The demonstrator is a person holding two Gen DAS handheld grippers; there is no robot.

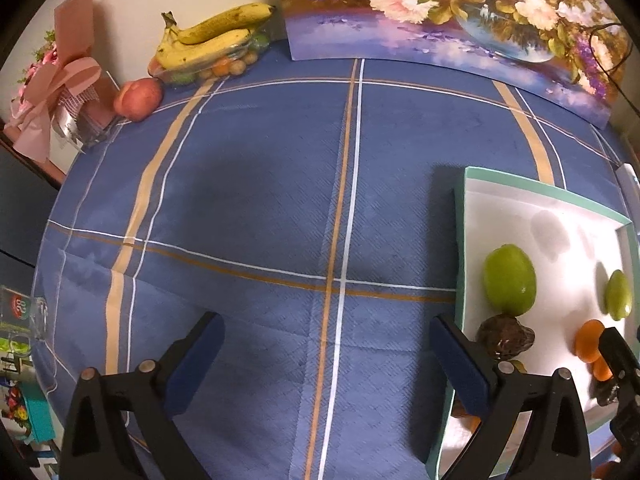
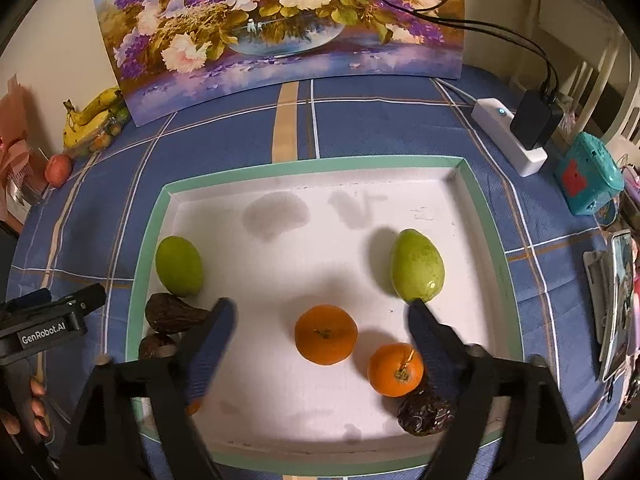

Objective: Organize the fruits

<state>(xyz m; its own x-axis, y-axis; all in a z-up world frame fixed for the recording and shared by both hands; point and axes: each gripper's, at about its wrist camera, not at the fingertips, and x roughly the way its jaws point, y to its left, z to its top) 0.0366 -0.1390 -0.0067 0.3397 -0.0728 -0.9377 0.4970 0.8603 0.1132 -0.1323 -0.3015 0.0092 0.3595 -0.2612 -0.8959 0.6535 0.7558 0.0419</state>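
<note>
Blue checked cloth covers the bench (image 2: 352,128), where both tongs, left tongs (image 1: 326,354) and right tongs (image 2: 320,332), are spread wide and hold nothing, so the orange (image 2: 326,334) lying loose in the tray (image 2: 490,204) between the right tongs' tips could be nudged and rolled away.

Left hand-held gripper (image 1: 326,354) and right hand-held gripper (image 2: 320,334) both point steeply downward, jaws spread wide, empty.
</note>
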